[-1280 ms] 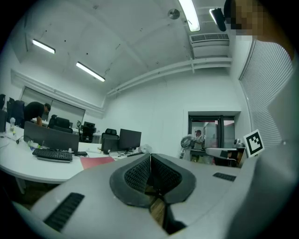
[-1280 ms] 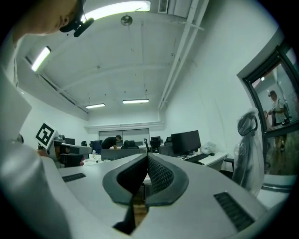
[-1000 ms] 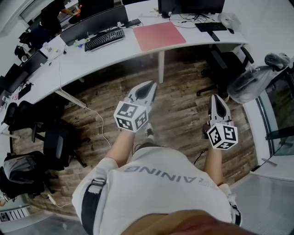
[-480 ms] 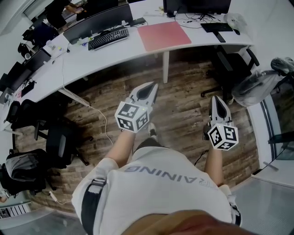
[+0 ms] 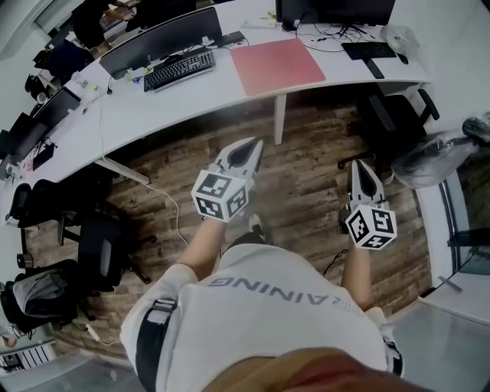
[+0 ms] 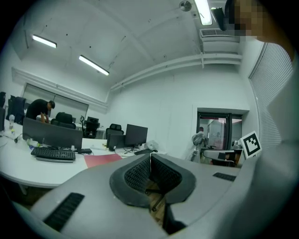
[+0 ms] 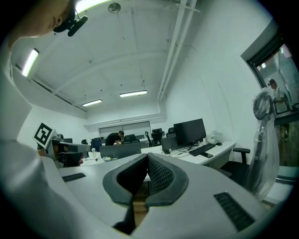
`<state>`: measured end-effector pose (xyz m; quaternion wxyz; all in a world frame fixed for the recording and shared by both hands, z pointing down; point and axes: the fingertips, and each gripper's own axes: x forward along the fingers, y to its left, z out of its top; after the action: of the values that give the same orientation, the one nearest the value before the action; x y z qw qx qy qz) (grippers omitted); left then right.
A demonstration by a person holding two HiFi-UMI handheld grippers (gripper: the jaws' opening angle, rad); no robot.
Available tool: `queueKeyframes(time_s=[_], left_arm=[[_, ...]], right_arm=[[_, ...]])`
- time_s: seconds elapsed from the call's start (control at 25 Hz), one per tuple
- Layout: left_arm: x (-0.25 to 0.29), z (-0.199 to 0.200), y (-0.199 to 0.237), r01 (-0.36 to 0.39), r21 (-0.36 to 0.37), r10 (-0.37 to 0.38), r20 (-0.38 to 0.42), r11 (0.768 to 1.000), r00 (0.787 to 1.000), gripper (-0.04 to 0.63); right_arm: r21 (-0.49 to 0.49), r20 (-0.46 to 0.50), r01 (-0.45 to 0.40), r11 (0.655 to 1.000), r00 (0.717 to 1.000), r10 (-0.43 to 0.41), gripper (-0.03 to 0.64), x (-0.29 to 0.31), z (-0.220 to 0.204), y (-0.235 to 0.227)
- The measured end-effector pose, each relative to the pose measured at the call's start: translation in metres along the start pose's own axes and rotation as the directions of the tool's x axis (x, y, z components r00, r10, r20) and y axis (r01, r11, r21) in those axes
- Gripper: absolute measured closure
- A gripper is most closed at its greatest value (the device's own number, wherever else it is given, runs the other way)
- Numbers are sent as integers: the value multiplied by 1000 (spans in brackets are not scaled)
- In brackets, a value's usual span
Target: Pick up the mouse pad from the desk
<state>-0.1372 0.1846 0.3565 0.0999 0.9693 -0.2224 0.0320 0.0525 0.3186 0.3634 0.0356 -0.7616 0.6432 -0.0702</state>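
A red mouse pad (image 5: 277, 66) lies flat on the white desk (image 5: 191, 96) ahead of me, to the right of a black keyboard (image 5: 179, 69). It shows as a thin red strip (image 6: 102, 160) in the left gripper view. My left gripper (image 5: 253, 144) is held out over the wooden floor, short of the desk, jaws shut and empty. My right gripper (image 5: 362, 164) is beside it to the right, also shut with nothing in it. Both point towards the desk at about its height.
A monitor (image 5: 161, 34) stands behind the keyboard, another monitor (image 5: 334, 11) with a second keyboard (image 5: 369, 49) at the far right. A desk leg (image 5: 281, 119) stands under the pad. Office chairs (image 5: 390, 122) and a plastic-covered chair (image 5: 436, 149) sit right; a person (image 6: 41, 112) works at the back.
The desk and mouse pad have slid lower and larger in the head view as I walk towards them. Both grippers keep the same pose, shut.
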Motion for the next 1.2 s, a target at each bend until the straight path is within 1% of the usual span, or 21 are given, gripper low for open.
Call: queueKeyframes(time_s=[0.28,0.52,0.8,1.0,1.2], left_arm=[[40,13,59,10,-25,-10,1,1000,1000,563],[58,20,119,11,-43,-11,-1,999,1000,563],[63,19,184,-20,-82,19,-12,996,1000,563],[67,17,211,-34,-104,33,-6,994,999,563],[73,17,222,-49,-114,50,11,992,999,563]], right_arm=[[-24,-18,10,1000,1000,-10,594,70,9,4],[-44,-33,21,999,999,-22,593,129,12,22],[-68,-97,-36,997,995,29,593,193,-5,65],[-90,-113,-62,994,992,52,593,223,-7,79],[-100,-119,-85,991,990,73,593,241,-10,79]])
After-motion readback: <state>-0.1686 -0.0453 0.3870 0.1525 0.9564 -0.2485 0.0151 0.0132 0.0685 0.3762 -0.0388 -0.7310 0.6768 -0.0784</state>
